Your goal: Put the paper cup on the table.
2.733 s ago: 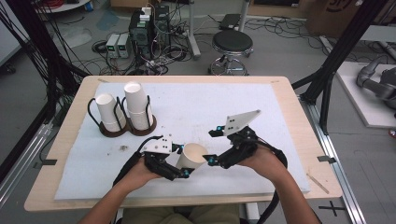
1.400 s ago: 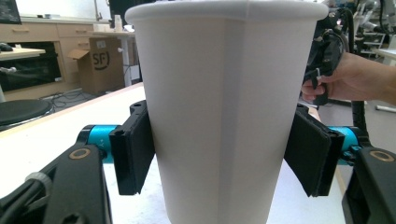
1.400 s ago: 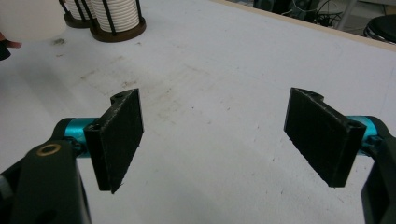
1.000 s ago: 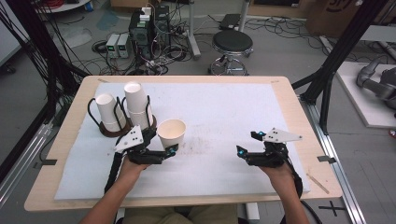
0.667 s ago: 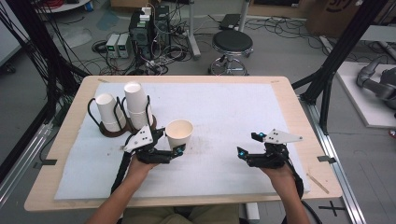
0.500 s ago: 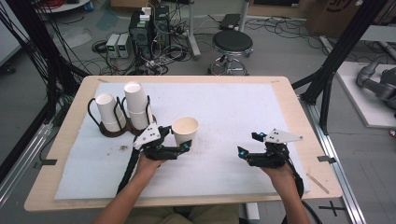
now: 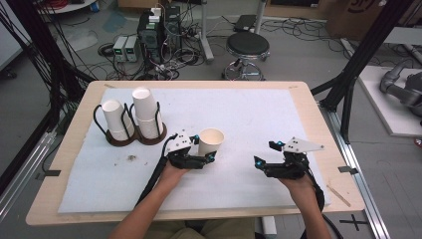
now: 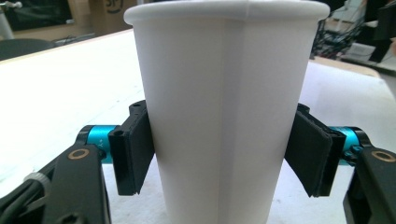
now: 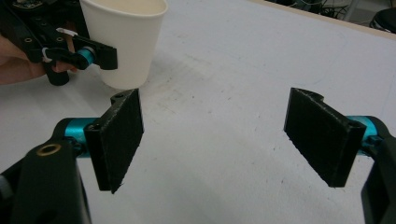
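Left tool (image 7: 208,158) clenched on upright cup (image 7: 211,142), pads against both its sides, near middle of white mat (image 7: 259,114). Right tool (image 7: 266,154) released, jaws wide, low over bare mat, well apart from cup. Broad free mat between tools and ahead to far bench (image 7: 303,99) edge. Cup holders (image 7: 130,134) at left. No readable writing on cup.

The high view looks forward and down over the whole counter (image 7: 298,99) from its near edge. Each gripper view looks low along its own jaws, close up. All three share the paper cup (image 7: 211,143) (image 8: 224,112) (image 9: 123,42).
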Demonstrator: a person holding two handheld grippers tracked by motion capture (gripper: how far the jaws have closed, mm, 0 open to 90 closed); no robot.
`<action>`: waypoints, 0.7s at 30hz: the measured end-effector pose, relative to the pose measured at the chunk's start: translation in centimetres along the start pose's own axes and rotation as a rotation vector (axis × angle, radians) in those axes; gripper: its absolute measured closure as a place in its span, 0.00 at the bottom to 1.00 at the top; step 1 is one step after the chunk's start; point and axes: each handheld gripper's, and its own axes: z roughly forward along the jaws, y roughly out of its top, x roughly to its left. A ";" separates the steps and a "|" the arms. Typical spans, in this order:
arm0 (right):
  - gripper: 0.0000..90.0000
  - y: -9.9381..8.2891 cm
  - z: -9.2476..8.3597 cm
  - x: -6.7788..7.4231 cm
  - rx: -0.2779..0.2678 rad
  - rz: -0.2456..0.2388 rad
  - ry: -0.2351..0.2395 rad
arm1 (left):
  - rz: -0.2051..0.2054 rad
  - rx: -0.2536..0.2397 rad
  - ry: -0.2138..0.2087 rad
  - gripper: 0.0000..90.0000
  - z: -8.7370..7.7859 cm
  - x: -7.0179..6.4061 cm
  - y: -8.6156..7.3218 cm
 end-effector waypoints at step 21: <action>0.23 0.1 0.1 0.2 0.006 -0.008 0.009 | 0.063 0.218 0.059 0.34 -1.1 -0.8 0.0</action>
